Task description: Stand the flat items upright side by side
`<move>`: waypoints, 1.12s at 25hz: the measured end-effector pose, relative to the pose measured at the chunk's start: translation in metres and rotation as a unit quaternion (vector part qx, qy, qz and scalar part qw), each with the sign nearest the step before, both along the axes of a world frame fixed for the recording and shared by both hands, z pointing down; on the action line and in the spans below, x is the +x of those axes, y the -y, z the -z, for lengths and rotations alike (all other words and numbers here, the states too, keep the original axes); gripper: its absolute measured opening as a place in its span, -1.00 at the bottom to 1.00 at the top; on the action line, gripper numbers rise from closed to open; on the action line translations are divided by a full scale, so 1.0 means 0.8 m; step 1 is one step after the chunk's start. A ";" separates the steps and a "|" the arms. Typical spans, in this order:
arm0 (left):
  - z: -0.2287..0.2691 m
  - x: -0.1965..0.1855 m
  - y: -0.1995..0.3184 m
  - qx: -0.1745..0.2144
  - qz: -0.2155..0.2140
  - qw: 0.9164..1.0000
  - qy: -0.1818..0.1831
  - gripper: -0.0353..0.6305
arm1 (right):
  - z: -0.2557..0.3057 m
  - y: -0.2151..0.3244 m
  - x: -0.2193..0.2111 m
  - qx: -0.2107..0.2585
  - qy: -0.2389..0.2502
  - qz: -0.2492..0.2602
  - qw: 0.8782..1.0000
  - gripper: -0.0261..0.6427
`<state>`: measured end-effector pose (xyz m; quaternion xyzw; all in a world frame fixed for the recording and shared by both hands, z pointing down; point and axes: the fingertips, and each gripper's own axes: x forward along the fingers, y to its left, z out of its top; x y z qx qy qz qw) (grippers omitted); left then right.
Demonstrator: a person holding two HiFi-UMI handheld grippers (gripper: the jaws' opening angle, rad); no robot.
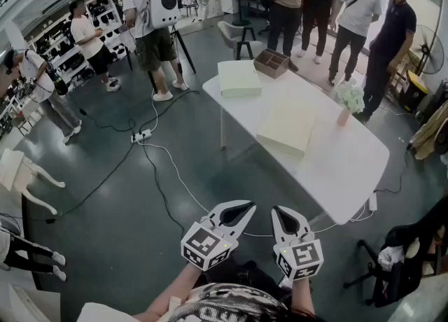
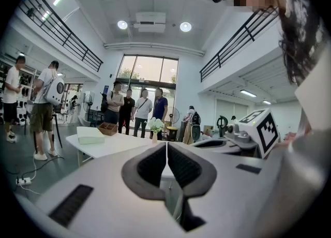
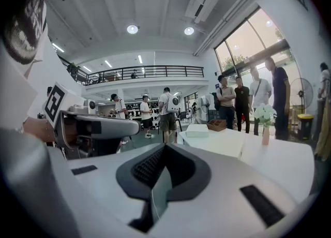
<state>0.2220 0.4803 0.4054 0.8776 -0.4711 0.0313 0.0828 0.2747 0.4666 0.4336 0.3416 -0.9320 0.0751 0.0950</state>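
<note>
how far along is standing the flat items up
Nothing done: both flat items lie flat, apart, on the table. Nothing in hand: left gripper and right gripper shut, empty, short of the table. Both need standing upright side by side.

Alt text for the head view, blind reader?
The left gripper and right gripper, both shut and empty, hover short of a white table. On it lie a small flat box, a larger flat box, a brown tray and a flower vase; onlookers stand beyond.
</note>
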 end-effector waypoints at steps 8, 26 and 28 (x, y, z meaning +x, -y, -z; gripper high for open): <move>-0.001 -0.023 0.012 -0.006 0.013 1.000 0.000 -0.84 | 0.002 0.017 -0.021 0.001 0.004 0.006 1.000 -0.93; -0.032 -0.231 0.138 -0.023 0.045 0.999 -0.003 -0.84 | -0.030 0.153 -0.236 -0.021 -0.005 0.055 0.998 -0.92; -0.032 -0.265 0.165 -0.022 0.039 0.999 -0.003 -0.84 | -0.030 0.178 -0.270 -0.022 -0.006 0.053 0.998 -0.92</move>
